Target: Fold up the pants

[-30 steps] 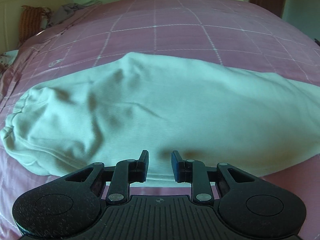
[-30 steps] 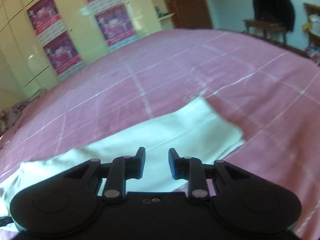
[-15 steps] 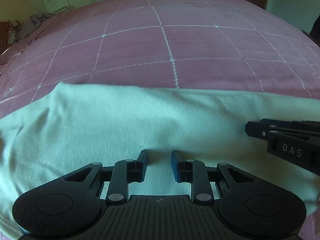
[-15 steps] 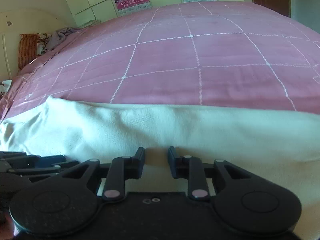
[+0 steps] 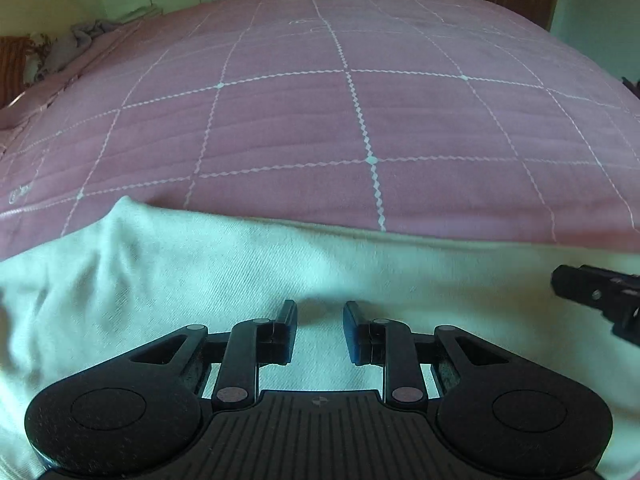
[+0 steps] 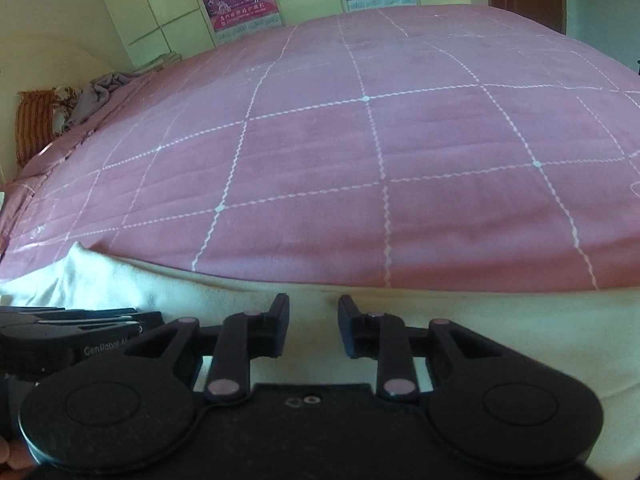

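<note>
Two grippers hover side by side over the pants (image 5: 200,280), which lie in a pale band across the near edge of the bed (image 5: 360,120). Left gripper (image 5: 320,332): jaws parted, gripping nothing. Right gripper (image 6: 313,326): same. Pants look folded lengthwise; judged, the crosswise folds remain undone.

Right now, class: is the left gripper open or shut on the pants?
Open. The left gripper has a clear gap between its fingers, with the white pants lying flat beneath, none of it pinched.
</note>
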Tool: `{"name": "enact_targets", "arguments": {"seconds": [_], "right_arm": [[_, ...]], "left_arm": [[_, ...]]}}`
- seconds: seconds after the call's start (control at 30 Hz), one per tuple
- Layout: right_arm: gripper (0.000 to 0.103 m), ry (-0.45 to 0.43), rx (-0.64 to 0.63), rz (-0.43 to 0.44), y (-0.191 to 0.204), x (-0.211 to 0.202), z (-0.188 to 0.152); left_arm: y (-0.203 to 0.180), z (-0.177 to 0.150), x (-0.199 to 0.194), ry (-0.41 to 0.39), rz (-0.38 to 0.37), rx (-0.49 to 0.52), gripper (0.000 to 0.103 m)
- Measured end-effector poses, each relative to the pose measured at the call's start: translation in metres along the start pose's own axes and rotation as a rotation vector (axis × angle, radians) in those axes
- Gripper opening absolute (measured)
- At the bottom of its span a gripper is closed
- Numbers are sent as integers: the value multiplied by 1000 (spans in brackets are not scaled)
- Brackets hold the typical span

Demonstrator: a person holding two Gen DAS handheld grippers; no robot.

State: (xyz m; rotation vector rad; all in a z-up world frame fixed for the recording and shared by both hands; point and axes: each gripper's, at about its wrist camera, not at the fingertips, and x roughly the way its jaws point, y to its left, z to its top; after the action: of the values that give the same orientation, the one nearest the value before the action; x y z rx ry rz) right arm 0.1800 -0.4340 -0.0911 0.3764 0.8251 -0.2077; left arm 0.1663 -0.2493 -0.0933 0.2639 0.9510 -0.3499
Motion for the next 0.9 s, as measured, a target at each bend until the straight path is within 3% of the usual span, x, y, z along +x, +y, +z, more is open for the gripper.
{"name": "enact_targets", "arguments": {"seconds": [0.07, 0.2, 0.3, 0.43, 0.6, 0.7, 0.87, 0.9], "right_arm": [[30, -14, 9, 6, -8, -22, -11], [30, -9, -6, 5, -16, -51, -48], [20, 21, -12, -43, -29, -49, -67], [27, -44, 107, -69, -53, -90, -60], [31, -82, 333, -139, -129, -139, -86], [28, -131, 445, -187, -165, -158, -98], [23, -173, 560, -183, -195, -154, -96], [17, -186, 561, -179, -197, -151, -94]], "left_arm": [[5, -23, -16, -13, -31, 25, 26], [6, -64, -28, -42, -12, 80, 30], [1, -55, -29, -15, 38, 68, 35], [2, -58, -49, -24, -7, 48, 36], [1, -89, -59, -43, 1, 85, 47], [2, -93, -62, -44, 11, 79, 51], [9, -92, -60, -26, 7, 35, 56], [10, -93, -59, -25, 11, 27, 59]]}}
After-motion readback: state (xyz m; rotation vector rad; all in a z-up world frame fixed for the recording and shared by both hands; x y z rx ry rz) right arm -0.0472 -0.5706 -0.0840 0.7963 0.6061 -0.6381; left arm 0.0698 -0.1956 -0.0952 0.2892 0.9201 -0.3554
